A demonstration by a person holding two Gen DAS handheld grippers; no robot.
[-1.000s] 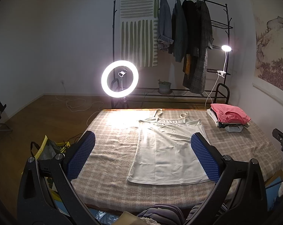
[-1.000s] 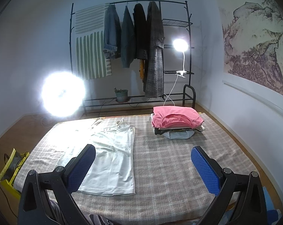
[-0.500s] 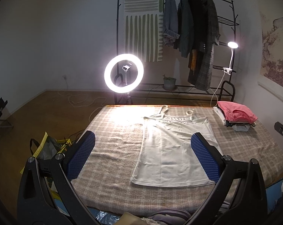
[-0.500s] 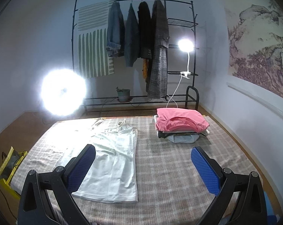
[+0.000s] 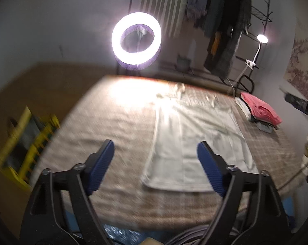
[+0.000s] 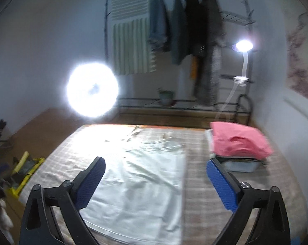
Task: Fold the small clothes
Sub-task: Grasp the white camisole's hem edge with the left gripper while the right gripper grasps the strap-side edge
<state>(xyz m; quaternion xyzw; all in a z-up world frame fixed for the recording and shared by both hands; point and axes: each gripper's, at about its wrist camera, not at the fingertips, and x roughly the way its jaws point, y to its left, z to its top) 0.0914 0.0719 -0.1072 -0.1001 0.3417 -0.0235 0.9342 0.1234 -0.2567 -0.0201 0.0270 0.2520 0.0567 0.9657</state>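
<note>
My left gripper (image 5: 156, 153) has dropped closer to the checked bed cover (image 5: 105, 126) than a second ago, and its blue pads (image 5: 102, 161) have just been closing in, though they stand apart with nothing between them. My right gripper (image 6: 156, 175) has slid in over the garment; its jaws have also just narrowed slightly and remain spread, gripping nothing. Both views are now blurred, where earlier they were sharp.

The white camisole (image 5: 194, 138) lies flat on the cover as before, hem toward me at 6 o'clock, straps toward 12 o'clock. In the left view its hem sits between the pads; in the right view the body fills the centre, lightly creased. At 2 o'clock the folded stack with the pink top (image 6: 239, 140) rests clear of it. Beyond, the ring light (image 5: 136, 40) glares at 11 o'clock and the clothes rack (image 6: 184, 40) stands at 12.
</note>
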